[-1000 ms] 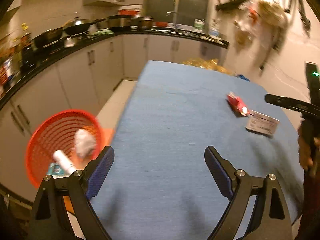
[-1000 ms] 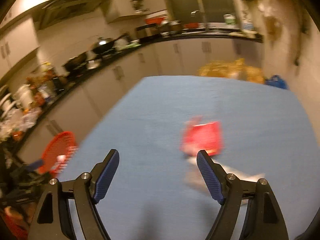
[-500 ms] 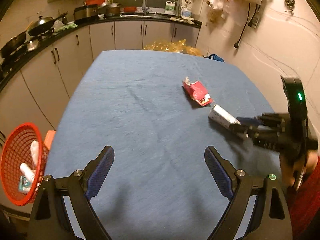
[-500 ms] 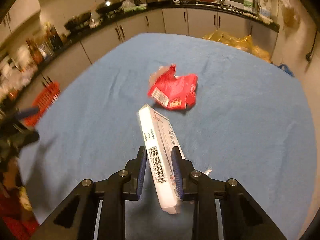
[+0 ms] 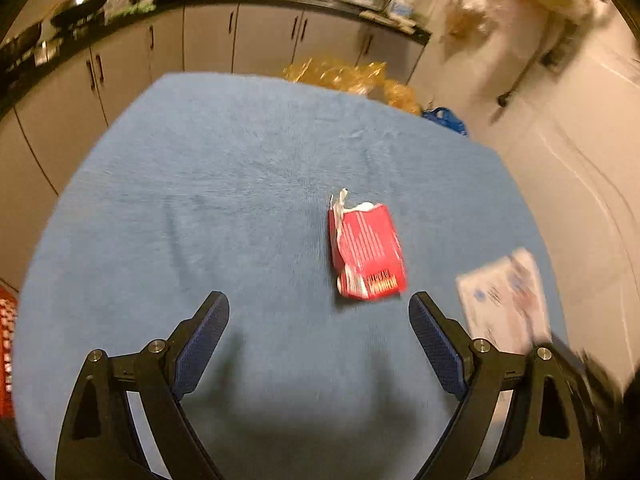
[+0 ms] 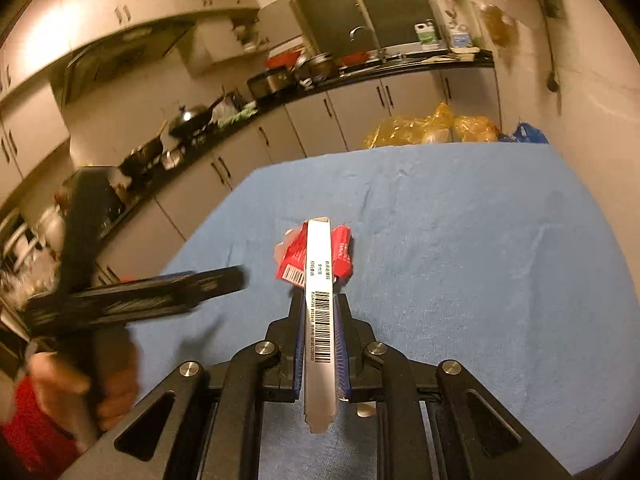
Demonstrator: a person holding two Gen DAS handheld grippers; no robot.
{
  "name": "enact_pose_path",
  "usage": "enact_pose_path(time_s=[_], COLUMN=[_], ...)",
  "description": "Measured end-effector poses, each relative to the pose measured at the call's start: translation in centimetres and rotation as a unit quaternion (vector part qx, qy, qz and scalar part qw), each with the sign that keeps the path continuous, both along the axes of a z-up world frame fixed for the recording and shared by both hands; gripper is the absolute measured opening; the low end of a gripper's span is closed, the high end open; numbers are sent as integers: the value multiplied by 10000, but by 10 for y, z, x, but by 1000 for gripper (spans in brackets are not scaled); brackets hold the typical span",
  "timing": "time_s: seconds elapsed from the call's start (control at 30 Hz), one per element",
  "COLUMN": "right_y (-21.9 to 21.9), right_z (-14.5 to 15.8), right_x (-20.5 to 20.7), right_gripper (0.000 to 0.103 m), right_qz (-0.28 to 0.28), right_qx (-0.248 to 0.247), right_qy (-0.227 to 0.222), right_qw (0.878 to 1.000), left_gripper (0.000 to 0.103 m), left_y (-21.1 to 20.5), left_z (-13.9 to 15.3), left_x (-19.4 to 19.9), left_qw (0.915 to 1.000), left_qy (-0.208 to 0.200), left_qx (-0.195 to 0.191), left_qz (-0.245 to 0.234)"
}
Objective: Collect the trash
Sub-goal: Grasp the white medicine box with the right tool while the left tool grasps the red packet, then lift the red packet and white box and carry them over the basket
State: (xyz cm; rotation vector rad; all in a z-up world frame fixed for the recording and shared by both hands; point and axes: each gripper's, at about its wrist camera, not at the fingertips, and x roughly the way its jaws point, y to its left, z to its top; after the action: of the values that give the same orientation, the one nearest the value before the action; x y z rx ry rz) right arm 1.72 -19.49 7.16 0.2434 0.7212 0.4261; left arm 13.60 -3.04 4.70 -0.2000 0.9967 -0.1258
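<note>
A crumpled red carton (image 5: 366, 256) lies on the blue tablecloth (image 5: 224, 184), just ahead of my left gripper (image 5: 318, 312) and slightly right of its centre. The left gripper is open, with nothing between its fingers. My right gripper (image 6: 320, 300) is shut on a long white box (image 6: 319, 248) with a barcode, pads pressing its two flat sides. The box stands on edge and sticks out past the fingertips, hiding the middle of the red carton (image 6: 294, 260). In the left wrist view the white box (image 5: 504, 300) is a blur at the right. The left gripper (image 6: 236, 278) reaches in from the left.
A red mesh basket (image 5: 6, 340) shows at the left edge, below table level. Yellow plastic bags (image 5: 344, 74) and a blue bag (image 5: 444, 118) lie beyond the table's far edge. Kitchen cabinets (image 5: 208, 40) run along the back and left. A hand (image 6: 64, 380) holds the left gripper.
The left gripper swung away from the basket and came up close behind the red carton. The right gripper's jaws closed on the white box, which now points out over the carton.
</note>
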Motion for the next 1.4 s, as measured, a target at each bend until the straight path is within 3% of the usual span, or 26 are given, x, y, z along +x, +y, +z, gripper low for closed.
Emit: enact_pose_path(time_s=[0.13,0.23,0.33,0.47,0.57,0.7,1.03,1.2,1.4], right_y=[-10,-13,-11,-11,-6,4,60,84,95], right_z=[1,0,1,1,1,2,-4,-5,-9], right_x=[-2,-2,-1,-6,-11,-15,-44,-72,-84], right_gripper=[15,15,15,15,15,15,15,15,15], right_qz=[-170,-230,-246,-242,-214,-97,472,613,601], right_qx=[177,233,221,209,168,38,-119,-113,-106], right_qy=[-8,-5,-50,-54,-105,-170,-106,-232,-189], right_qw=[9997,9995,9994,9995,9996,9998,9988,9978,9980], left_gripper=[64,47,12,9,7,7,7,7,7], left_y=[-10,-19,-24,-21,-10,10,71,86,83], left_z=[-23,-32,-33,-26,-17,-2,6,-6,-26], left_x=[33,43,42,21,-3,-53,-149,-164,-145], left_qw=[9992,9992,9991,9995,9995,9981,9930,9944,9974], left_qy=[379,403,391,99,-71,-451,-1019,-866,-566], left_qx=[-105,1,-44,171,87,240,595,603,415], left_qz=[21,28,-153,-250,-287,-340,-45,-85,-133])
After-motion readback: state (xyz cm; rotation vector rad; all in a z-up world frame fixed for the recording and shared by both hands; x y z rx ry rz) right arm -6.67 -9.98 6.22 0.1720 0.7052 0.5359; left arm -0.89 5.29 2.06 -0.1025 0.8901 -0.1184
